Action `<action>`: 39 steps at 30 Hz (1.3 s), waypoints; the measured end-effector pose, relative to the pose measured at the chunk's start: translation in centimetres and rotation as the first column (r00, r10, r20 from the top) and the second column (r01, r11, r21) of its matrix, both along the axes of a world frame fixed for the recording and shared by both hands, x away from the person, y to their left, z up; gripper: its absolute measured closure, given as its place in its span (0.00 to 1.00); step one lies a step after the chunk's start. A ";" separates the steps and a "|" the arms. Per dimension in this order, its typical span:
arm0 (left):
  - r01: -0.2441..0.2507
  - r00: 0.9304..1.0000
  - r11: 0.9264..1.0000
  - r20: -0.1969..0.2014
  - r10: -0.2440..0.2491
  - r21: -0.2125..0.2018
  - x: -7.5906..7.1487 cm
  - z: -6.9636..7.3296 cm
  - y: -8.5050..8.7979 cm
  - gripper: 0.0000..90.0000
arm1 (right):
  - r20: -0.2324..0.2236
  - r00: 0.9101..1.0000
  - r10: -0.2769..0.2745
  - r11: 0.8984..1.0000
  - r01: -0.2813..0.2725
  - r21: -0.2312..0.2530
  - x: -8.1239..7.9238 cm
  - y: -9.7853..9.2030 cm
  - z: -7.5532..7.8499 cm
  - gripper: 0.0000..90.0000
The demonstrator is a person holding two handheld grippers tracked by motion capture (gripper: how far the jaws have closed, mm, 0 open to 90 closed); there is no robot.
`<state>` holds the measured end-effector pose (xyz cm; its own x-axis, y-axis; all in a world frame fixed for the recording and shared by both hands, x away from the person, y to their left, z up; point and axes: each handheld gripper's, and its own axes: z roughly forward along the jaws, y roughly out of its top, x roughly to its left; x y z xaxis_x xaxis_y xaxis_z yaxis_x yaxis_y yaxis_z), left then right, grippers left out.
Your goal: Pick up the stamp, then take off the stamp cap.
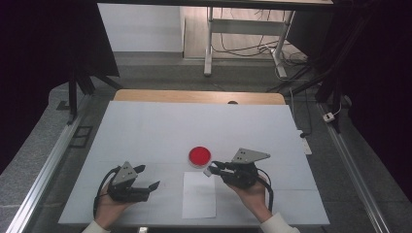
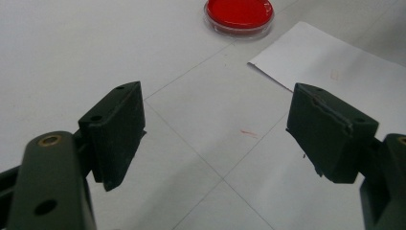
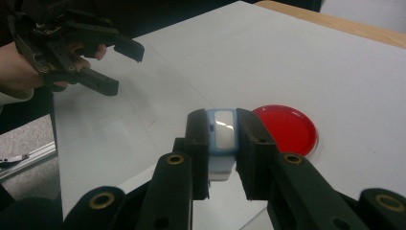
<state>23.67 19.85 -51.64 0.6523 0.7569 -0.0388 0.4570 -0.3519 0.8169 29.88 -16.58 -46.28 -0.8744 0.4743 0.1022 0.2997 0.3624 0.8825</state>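
Observation:
My right gripper (image 3: pixel 222 136) is shut on a small light-blue block with a white face (image 3: pixel 221 132); in the high view this gripper (image 1: pixel 214 168) hangs just above the top edge of a white paper sheet (image 1: pixel 199 195), with the small block (image 1: pixel 208 172) at its tip. A round dish with red filling (image 1: pixel 199 156) sits on the table just beyond that tip, and the same dish (image 3: pixel 286 128) lies to the right of the jaws. My left gripper (image 1: pixel 146 177) stands open over the bare table at the left, nothing between its pads (image 2: pixel 119 129). It faces the red dish (image 2: pixel 239 14) and the sheet's corner (image 2: pixel 335 67).
The white table top (image 1: pixel 155 126) has a wooden strip along its far edge (image 1: pixel 199 96). Metal rails run along both sides (image 1: pixel 48 165). A white desk frame with cables stands behind (image 1: pixel 243 39).

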 end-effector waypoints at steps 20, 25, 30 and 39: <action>0.010 0.999 1.000 0.030 -0.009 -0.025 -0.4 1.1 -0.9 0.24 | 0.005 1.000 -0.007 1.000 0.007 0.001 0.0 0.4 -0.1 0.83; 0.025 0.999 0.999 0.039 -0.023 -0.034 -0.4 1.6 -1.7 0.24 | 0.005 1.000 -0.005 1.000 0.005 0.001 -0.1 0.6 -0.2 0.83; 0.032 0.999 0.999 0.038 -0.030 -0.041 -0.4 1.7 -2.1 0.24 | 0.006 1.000 -0.004 1.000 0.004 0.001 0.1 0.8 -0.2 0.83; 0.042 0.999 0.998 0.031 -0.040 -0.041 0.2 1.8 -3.3 0.24 | -0.003 1.000 -0.004 1.000 0.004 0.003 0.2 1.1 -0.5 0.83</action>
<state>23.84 16.51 -49.80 0.6842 0.7276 -0.0494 0.4176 -0.3353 0.8445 30.11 -15.52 -46.76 -0.8722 0.4775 0.1063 0.3038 0.3583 0.8828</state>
